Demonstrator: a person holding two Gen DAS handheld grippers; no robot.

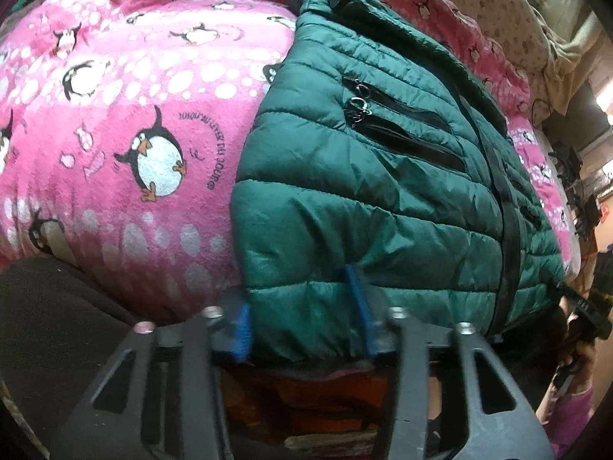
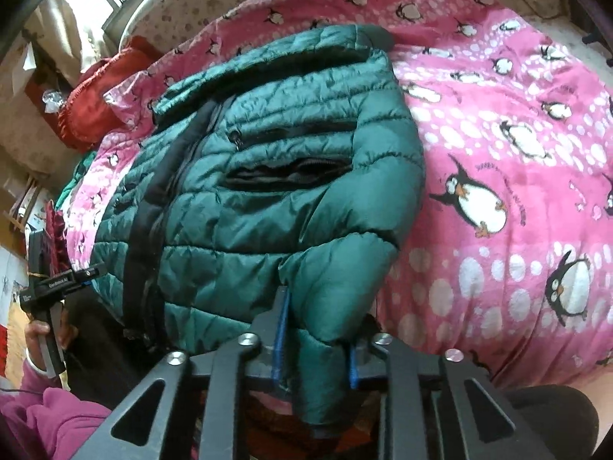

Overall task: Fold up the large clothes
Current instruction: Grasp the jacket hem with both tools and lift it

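Observation:
A dark green quilted puffer jacket (image 1: pixel 364 176) lies front-up on a pink penguin blanket (image 1: pixel 126 115), with its black zipper running along it and its collar at the far end. My left gripper (image 1: pixel 302 318) straddles the jacket's near hem, its blue-padded jaws wide apart with the hem fabric between them. In the right wrist view the jacket (image 2: pixel 268 191) fills the centre, its sleeve folded across the front. My right gripper (image 2: pixel 318 349) has the sleeve's cuff end between its blue pads, which press its sides. The left gripper also shows in the right wrist view (image 2: pixel 57 283), at the left.
The pink blanket (image 2: pixel 517 153) covers the bed on both sides of the jacket. A red cushion (image 2: pixel 103 88) lies at the bed's far left corner. A beige patterned pillow (image 1: pixel 498 11) sits behind the jacket. My dark trousers (image 1: pixel 46 326) are at the bed's near edge.

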